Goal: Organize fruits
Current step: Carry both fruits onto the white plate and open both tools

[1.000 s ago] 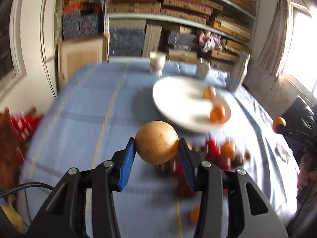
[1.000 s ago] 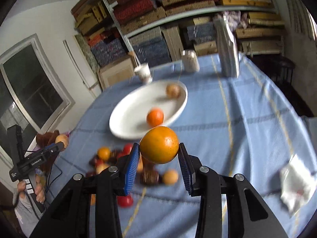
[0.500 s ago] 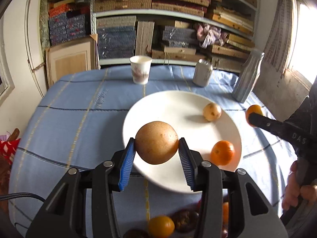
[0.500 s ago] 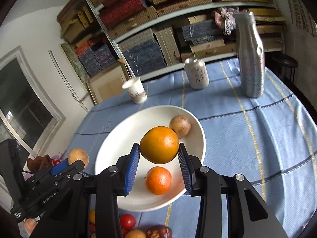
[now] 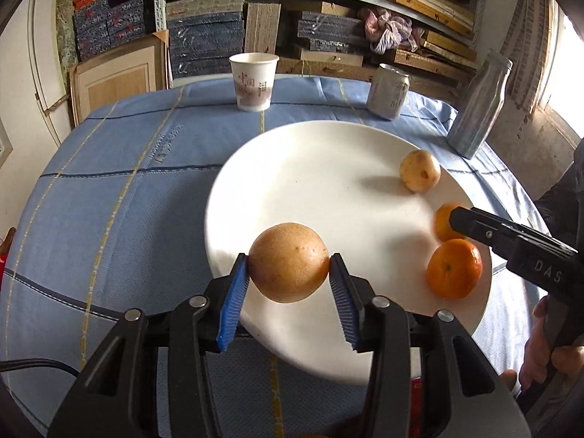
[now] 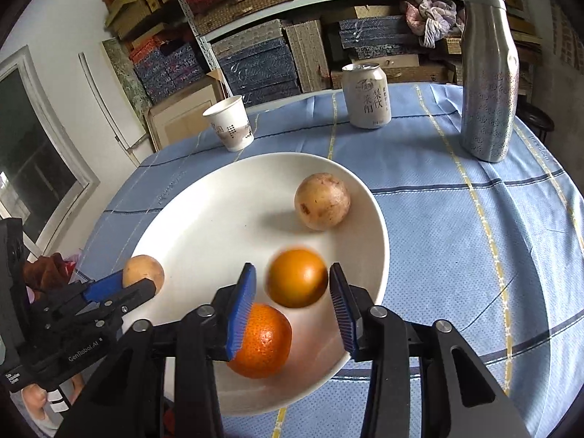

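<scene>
Right wrist view, nearest first: the right gripper (image 6: 292, 304) has just been opening its jaws, and the smooth orange (image 6: 297, 278), blurred, sits free between the pads over the white plate (image 6: 204, 215), at about twelve o'clock from a mandarin (image 6: 263, 341). That fruit counts as delivered. At nine o'clock, the left gripper (image 5: 288, 301) stays clamped on a tan round fruit (image 5: 289, 262) above the plate's near rim, its release seemingly next. Farther back lies a pale fruit (image 6: 322, 200).

2 wrist fisheyes, close, angled down from opposite sides, sharing the plate (image 5: 233, 197) (image 6: 175, 233)

The white plate (image 5: 292, 168) is bare at its middle; cup (image 5: 253, 80), can (image 5: 387, 91), bottle (image 5: 478, 106) line the far edge
</scene>
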Demonstrator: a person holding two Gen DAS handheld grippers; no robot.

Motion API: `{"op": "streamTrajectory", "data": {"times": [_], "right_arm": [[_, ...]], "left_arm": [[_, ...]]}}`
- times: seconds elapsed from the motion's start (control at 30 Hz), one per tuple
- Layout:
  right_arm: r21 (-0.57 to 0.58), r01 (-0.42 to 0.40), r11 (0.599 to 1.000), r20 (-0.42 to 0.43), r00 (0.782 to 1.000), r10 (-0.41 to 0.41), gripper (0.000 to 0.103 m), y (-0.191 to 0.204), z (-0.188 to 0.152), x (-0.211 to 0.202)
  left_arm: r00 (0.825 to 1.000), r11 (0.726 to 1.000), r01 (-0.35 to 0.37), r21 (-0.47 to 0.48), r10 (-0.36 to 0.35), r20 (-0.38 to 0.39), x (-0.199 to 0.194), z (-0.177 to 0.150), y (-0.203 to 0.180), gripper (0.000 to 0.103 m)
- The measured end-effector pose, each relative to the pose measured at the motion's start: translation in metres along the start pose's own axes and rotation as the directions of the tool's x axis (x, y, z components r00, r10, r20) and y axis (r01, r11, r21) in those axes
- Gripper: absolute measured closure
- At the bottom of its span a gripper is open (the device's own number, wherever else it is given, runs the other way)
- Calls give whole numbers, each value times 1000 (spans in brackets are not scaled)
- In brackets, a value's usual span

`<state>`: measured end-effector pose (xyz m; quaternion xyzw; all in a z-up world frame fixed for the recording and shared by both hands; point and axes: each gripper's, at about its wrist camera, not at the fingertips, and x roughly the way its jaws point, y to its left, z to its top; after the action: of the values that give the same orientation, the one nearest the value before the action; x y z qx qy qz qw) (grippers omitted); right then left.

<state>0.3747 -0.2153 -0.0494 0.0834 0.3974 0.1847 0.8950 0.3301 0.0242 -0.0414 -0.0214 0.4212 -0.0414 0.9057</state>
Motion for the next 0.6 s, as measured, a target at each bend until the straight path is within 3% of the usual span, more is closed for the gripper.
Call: {"op": "streamTrajectory", "data": {"times": [0.07, 0.17, 0.33, 0.6], "right_arm": [[20, -19, 1000, 12, 1000, 19, 48, -3, 1, -4], [29, -34, 999, 31, 999, 33, 48, -4, 4, -13], [34, -83, 996, 80, 994, 80, 48, 5, 10, -42], [-98, -156, 983, 219, 960, 174, 38, 55, 6, -122]], "left_arm": [[1000, 1000, 4, -8, -4, 8, -2, 0, 0, 58], [999, 1000, -11, 0, 11, 39, -12, 1, -1, 50], [996, 1000, 5, 4, -5, 91, -38, 6, -4, 47], [975, 999, 37, 11, -39, 221, -107, 10, -13, 36]]}}
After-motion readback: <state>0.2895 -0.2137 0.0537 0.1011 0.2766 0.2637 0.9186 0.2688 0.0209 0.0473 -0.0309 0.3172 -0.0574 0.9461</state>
